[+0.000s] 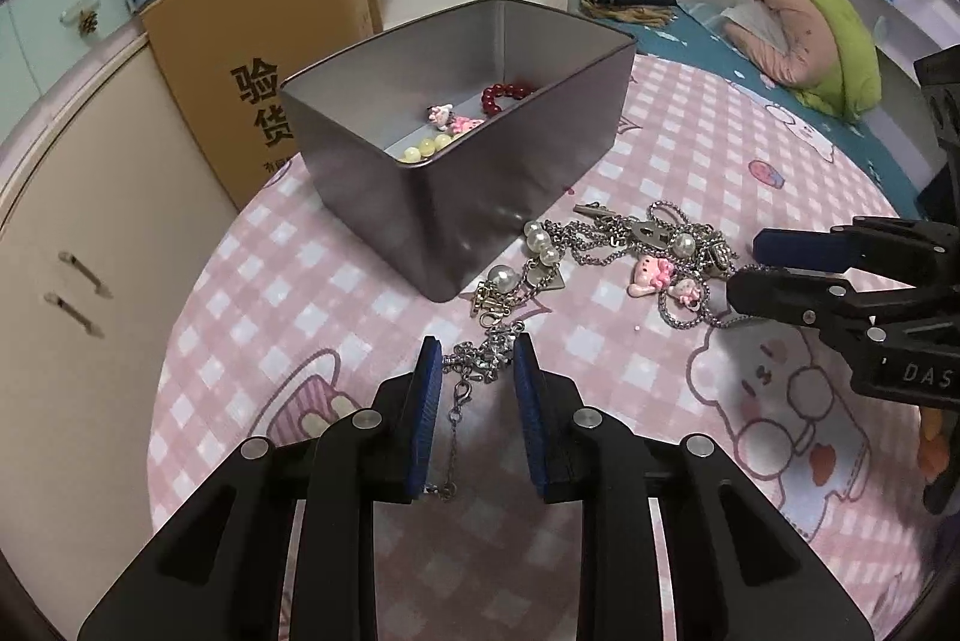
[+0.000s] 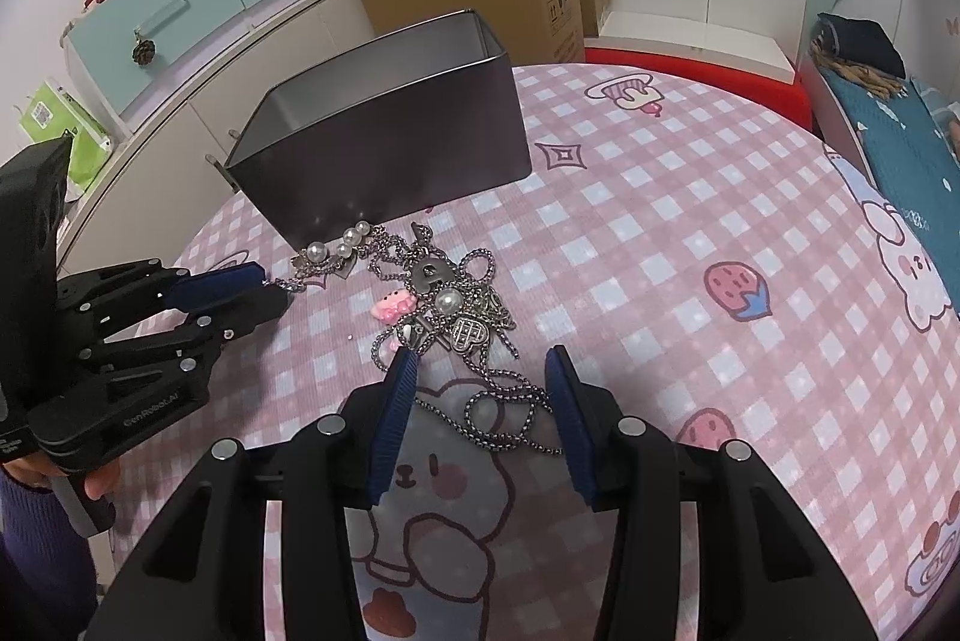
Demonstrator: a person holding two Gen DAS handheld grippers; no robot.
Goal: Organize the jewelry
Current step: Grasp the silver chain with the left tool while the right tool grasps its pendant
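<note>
The jewelry pile (image 1: 624, 257) lies on the pink checked cloth (image 1: 300, 293) just in front of the tin (image 1: 456, 197), a tangle of silver chains, pearls and pink charms. The left gripper (image 1: 478, 359) points down at the pile's near end, where a thin silver chain (image 1: 480, 362) with a clasp runs between its blue pads (image 1: 427, 401); the jaws stand narrow with a gap on each side of the chain, so they appear parted and not pressing on it, though the fisheye bend near the tips makes contact hard to rule out. The chain's tail passes back under the left pad and is cut off there. The right gripper (image 2: 480, 359) is set over the opposite end of the pile, its jaws standing well apart with loops of a darker box chain (image 2: 510, 413) lying on the cloth between them, touching neither pad (image 2: 393, 413). In the tin lie red beads (image 1: 507, 95), yellow beads (image 1: 429, 148) and a pink charm (image 1: 456, 120); the near wall hides the rest of the floor, and from the right wrist the interior floor cannot be seen. Individual pieces within the tangle cannot be separated. A hand (image 2: 99, 485) and purple sleeve (image 2: 36, 539) holding the left gripper show at the frame edge, mostly cropped.
</note>
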